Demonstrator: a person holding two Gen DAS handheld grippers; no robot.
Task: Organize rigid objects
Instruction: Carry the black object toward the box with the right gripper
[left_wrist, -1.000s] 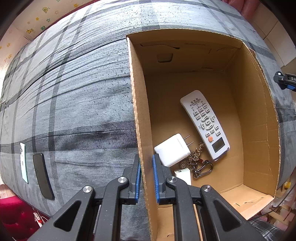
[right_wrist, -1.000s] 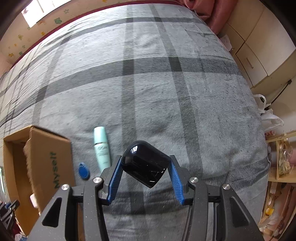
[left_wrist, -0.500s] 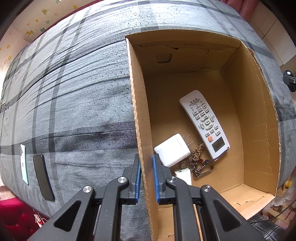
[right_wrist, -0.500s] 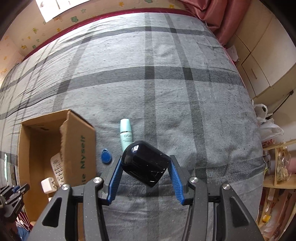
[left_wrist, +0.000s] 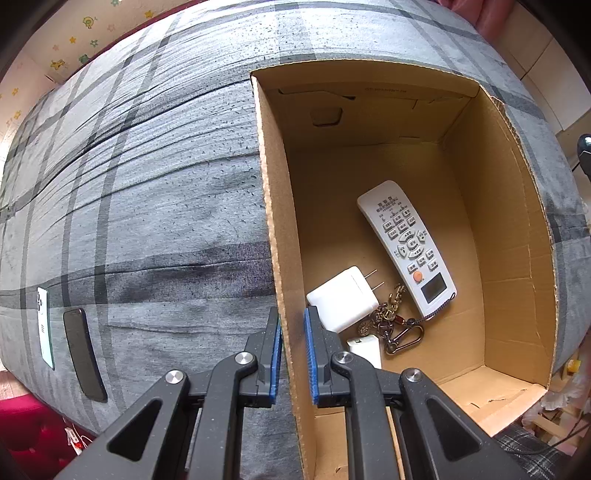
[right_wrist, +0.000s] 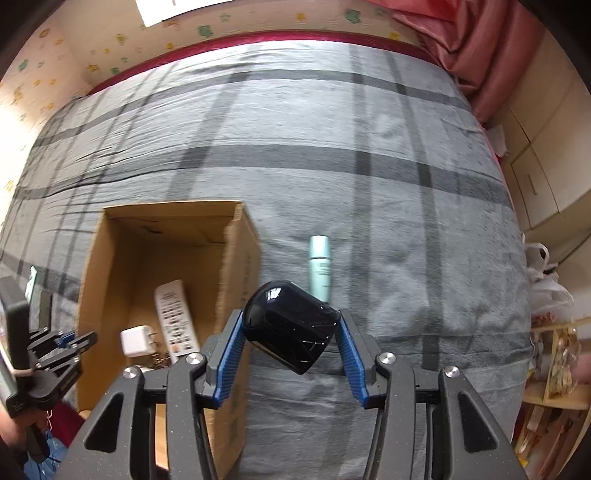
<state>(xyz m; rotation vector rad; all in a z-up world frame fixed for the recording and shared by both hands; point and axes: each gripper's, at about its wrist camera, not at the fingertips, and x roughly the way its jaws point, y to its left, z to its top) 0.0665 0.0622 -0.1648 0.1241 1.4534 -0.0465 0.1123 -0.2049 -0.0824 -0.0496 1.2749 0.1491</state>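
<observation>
Case: a glossy black case (right_wrist: 290, 325), rounded at one end and flat at the other, tilted, with light glinting on its top.
Where it is: pinched between the blue pads of the right gripper (right_wrist: 291, 345), up in the air just right of the box's right wall, over the grey checked blanket (right_wrist: 369, 166).
Right gripper: jaws about half spread, both pads pressed on the case's sides.
Left gripper: the left gripper (left_wrist: 293, 354) points straight down and its jaws are nearly together, nipping the box's left wall between the blue pads.
Box: an open brown cardboard box (left_wrist: 517, 240) sits on the blanket, top flaps gone, inner walls bare.
In the box: a white remote (left_wrist: 406, 247) lies slanted on the floor; a white plug (left_wrist: 341, 299) with 2 prongs lies beside it; a bunch of keys (left_wrist: 395, 325) on a clip touches the remote's lower end; 1 small white thing peeks out by the left pad, too hidden to name.
On the blanket: a pale green tube (right_wrist: 320, 267) lies just beyond the case; 2 phones, 1 black (left_wrist: 84, 354) and 1 white (left_wrist: 45, 326), lie side by side far left of the box.
In the way: the box's right wall stands between the case and the box floor.
</observation>
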